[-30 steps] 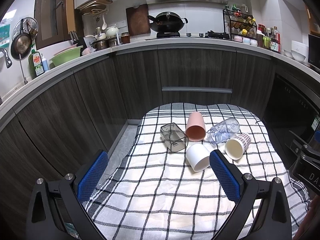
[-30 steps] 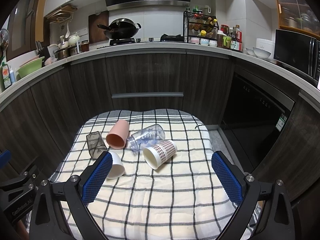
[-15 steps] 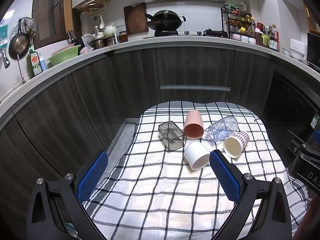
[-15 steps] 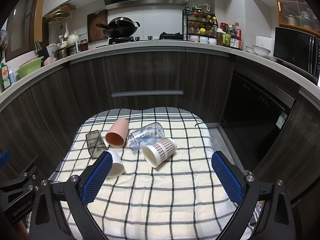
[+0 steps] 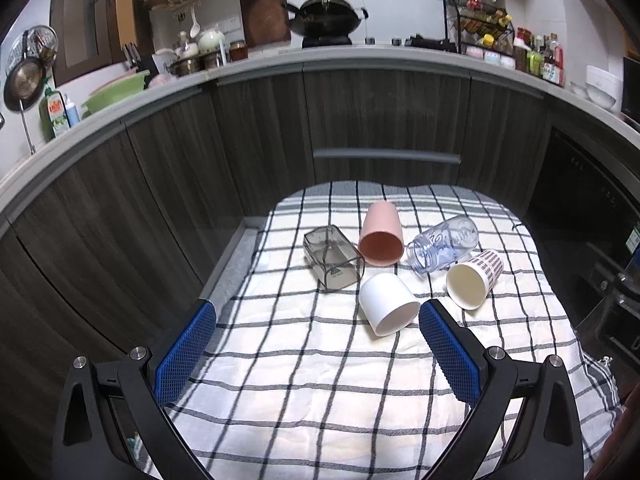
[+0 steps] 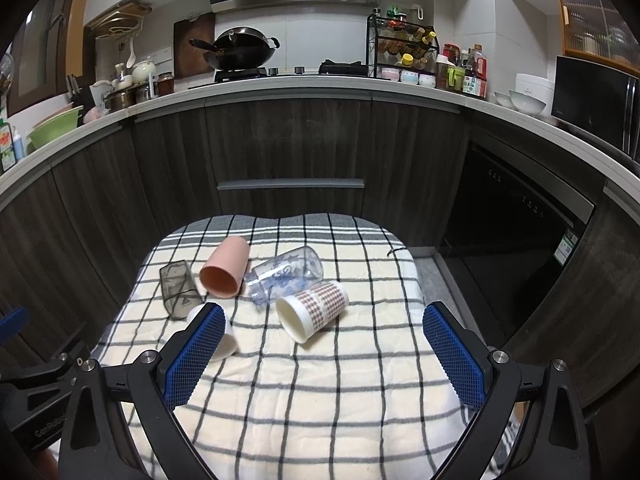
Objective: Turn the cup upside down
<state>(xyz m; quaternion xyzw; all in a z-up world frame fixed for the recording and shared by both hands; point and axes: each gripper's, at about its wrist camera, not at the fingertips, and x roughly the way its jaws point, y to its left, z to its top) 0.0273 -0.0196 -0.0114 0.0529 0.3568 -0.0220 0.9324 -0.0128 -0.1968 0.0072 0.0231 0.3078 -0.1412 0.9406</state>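
Approach step: both claws spread wide and empty above the cups, nothing flipped yet.

My left claw (image 5: pixel 316 322) hangs over the checked tabletop (image 5: pixel 280 400), and the white cup (image 5: pixel 387 303) lies on its side just ahead, touching-close to its right finger. My right claw (image 6: pixel 322 326) frames the patterned cup (image 6: pixel 313 310), also on its side, mouth toward me. Next I judge I must close in on one cup, grip its wall, and turn it mouth-down.

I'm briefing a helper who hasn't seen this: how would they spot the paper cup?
On the checked cloth lie five vessels on their sides. The paper cup is the one furthest right, beside the clear bottle. Only it has a brown houndstooth pattern.
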